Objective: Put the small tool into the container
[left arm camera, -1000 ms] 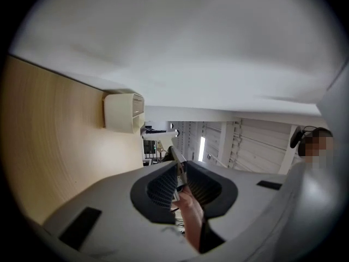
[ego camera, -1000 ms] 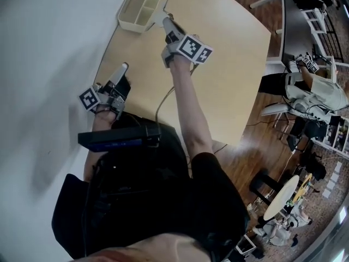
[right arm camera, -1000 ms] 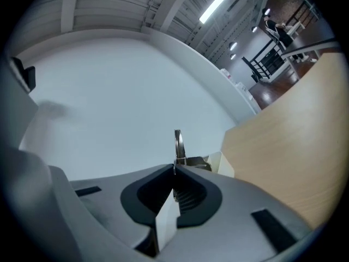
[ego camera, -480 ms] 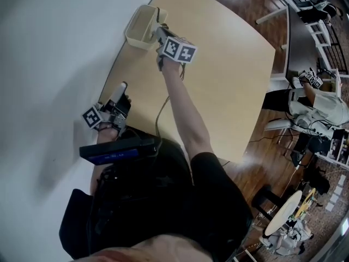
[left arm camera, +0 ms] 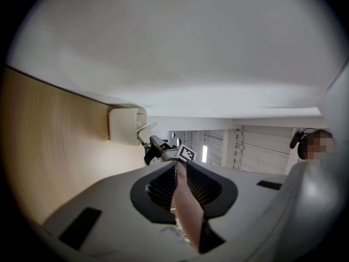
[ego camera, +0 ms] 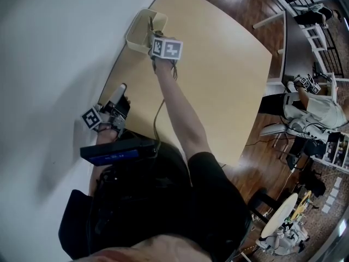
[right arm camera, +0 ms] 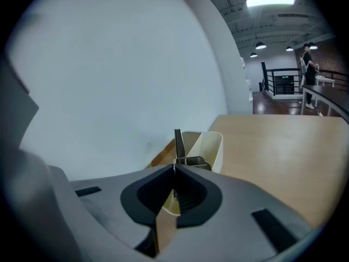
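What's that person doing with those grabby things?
A person holds tongs in each hand. The right tongs are shut on the small tool, holding it right at the cream container by the wall on the wooden table. The left tongs are shut and empty, close to the person's body.

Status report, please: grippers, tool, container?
Right gripper shut on small tool, at container opening. Left gripper shut, by table edge. Nothing in the way.
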The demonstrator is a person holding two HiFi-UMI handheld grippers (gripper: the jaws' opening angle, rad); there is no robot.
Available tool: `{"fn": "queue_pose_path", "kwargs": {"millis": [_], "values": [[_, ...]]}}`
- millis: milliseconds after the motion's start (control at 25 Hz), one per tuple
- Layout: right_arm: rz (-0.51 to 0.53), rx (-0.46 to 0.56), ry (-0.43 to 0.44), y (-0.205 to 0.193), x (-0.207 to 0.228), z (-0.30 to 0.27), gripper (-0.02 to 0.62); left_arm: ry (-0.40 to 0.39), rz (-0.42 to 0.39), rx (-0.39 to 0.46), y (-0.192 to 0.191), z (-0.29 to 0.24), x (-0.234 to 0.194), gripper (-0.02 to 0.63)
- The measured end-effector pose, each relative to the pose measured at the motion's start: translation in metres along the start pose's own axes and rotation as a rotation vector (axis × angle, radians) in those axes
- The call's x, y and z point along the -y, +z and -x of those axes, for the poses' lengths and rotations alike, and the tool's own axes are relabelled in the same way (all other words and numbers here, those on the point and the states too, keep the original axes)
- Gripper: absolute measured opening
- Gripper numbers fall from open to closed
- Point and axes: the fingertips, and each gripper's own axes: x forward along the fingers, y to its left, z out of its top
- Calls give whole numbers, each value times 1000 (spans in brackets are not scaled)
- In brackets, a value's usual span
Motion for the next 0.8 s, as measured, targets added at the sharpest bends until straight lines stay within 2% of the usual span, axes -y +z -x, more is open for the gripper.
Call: {"fn": "queue_pose_path", "kwargs": {"millis": [200, 480, 800], "values": [[16, -55, -41, -1, 6, -1, -8, -3, 8, 7, 1, 0, 0, 40], [-31, -115, -114, -6, 7, -3, -5, -11, 13, 8, 0, -2, -1, 40], [-34, -165, -134, -17, 6, -8, 29, -16, 21, 17, 1, 0, -4, 40]]}}
